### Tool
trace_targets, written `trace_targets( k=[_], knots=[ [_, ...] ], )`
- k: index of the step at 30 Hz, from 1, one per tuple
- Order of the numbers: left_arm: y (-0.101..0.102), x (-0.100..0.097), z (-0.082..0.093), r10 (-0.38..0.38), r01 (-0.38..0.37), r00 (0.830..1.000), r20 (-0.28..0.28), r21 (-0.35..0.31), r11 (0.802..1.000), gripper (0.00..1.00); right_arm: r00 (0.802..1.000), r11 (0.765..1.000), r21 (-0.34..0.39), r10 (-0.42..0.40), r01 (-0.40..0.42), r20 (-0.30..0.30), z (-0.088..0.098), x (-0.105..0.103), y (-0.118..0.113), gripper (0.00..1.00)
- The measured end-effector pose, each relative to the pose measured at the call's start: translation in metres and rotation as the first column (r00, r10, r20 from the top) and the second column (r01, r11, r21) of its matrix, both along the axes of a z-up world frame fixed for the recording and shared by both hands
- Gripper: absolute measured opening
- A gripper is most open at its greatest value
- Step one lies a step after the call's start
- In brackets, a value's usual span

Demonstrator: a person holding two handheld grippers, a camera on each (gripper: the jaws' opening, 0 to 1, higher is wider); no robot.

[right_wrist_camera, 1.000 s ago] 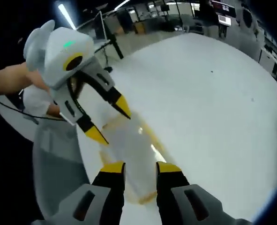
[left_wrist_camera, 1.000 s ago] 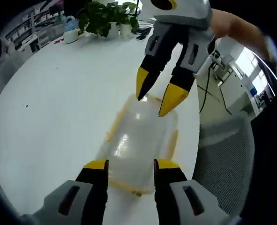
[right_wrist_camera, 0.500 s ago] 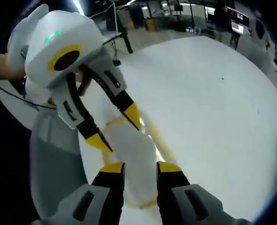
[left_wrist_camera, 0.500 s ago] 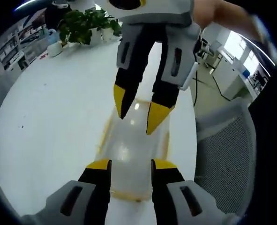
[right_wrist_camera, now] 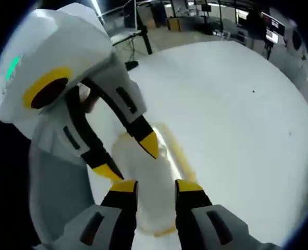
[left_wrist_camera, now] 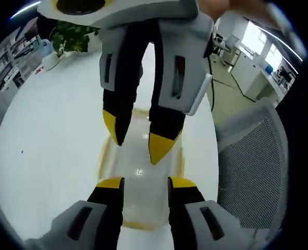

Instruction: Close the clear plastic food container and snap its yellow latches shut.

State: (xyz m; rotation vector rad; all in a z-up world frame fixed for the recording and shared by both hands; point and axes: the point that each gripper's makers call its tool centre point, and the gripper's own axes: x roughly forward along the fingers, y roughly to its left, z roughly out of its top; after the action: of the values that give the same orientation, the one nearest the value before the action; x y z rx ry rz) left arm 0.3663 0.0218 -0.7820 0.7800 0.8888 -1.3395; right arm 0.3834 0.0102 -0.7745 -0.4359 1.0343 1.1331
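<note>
Now | left gripper (left_wrist_camera: 141, 181) parted (empty) | right gripper (right_wrist_camera: 157, 183) parted | both over container (left_wrist_camera: 138, 172)

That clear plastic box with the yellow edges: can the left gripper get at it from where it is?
Probably yes. The left gripper is open right over the near end of the clear plastic container with yellow latches, nothing between them. The right gripper crowds the far end, so only the near side looks free.
</note>
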Motion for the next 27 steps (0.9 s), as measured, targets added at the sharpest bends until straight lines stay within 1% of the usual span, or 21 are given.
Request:
trace_targets(
  k=[6, 11, 15, 17, 20, 22, 24, 25, 26, 27],
  knots=[
    [0.000, -0.004, -0.001, -0.027, 0.026, 0.999, 0.019, 0.014, 1.000, 0.32, 1.000, 1.000, 0.000, 0.004, -0.004, 0.008, 0.000, 0.003, 0.001, 0.29],
    [0.000, -0.004, -0.001, -0.033, 0.032, 0.999, 0.032, 0.023, 0.999, 0.33, 1.000, 1.000, 0.003, -0.006, 0.006, 0.009, 0.000, 0.006, 0.003, 0.30],
    [-0.001, -0.008, -0.001, -0.052, 0.050, 0.997, 0.049, 0.028, 0.998, 0.30, 1.000, 1.000, -0.013, 0.007, -0.006, 0.022, -0.002, 0.009, 0.001, 0.31],
    [-0.001, -0.009, 0.000, -0.066, 0.064, 0.995, 0.071, 0.034, 0.997, 0.30, 1.000, 1.000, -0.007, -0.002, 0.003, 0.024, -0.001, 0.012, 0.002, 0.32],
    [-0.001, -0.008, 0.001, -0.070, 0.068, 0.995, 0.077, 0.039, 0.997, 0.30, 1.000, 1.000, -0.003, -0.012, 0.012, 0.028, -0.001, 0.016, 0.003, 0.33],
    [-0.001, -0.007, 0.001, -0.060, 0.057, 0.995, 0.082, 0.041, 0.998, 0.32, 0.999, 1.000, -0.003, -0.016, 0.016, 0.041, -0.002, 0.019, 0.003, 0.36],
    [-0.002, -0.011, -0.001, -0.052, 0.050, 0.997, 0.063, 0.035, 0.998, 0.38, 0.999, 0.999, -0.003, -0.032, 0.032, 0.034, -0.002, 0.022, 0.003, 0.38],
    [-0.002, -0.013, -0.002, -0.058, 0.055, 0.996, 0.064, 0.040, 0.998, 0.39, 0.999, 0.999, -0.001, -0.032, 0.032, 0.033, -0.003, 0.023, 0.003, 0.38],
    [-0.001, -0.014, -0.003, -0.069, 0.066, 0.995, 0.078, 0.045, 0.997, 0.39, 0.999, 1.000, -0.002, -0.029, 0.029, 0.031, -0.003, 0.023, 0.004, 0.38],
    [-0.001, -0.015, -0.003, -0.067, 0.064, 0.995, 0.077, 0.044, 0.997, 0.39, 0.999, 1.000, -0.004, -0.028, 0.028, 0.032, -0.003, 0.023, 0.004, 0.38]
  ],
)
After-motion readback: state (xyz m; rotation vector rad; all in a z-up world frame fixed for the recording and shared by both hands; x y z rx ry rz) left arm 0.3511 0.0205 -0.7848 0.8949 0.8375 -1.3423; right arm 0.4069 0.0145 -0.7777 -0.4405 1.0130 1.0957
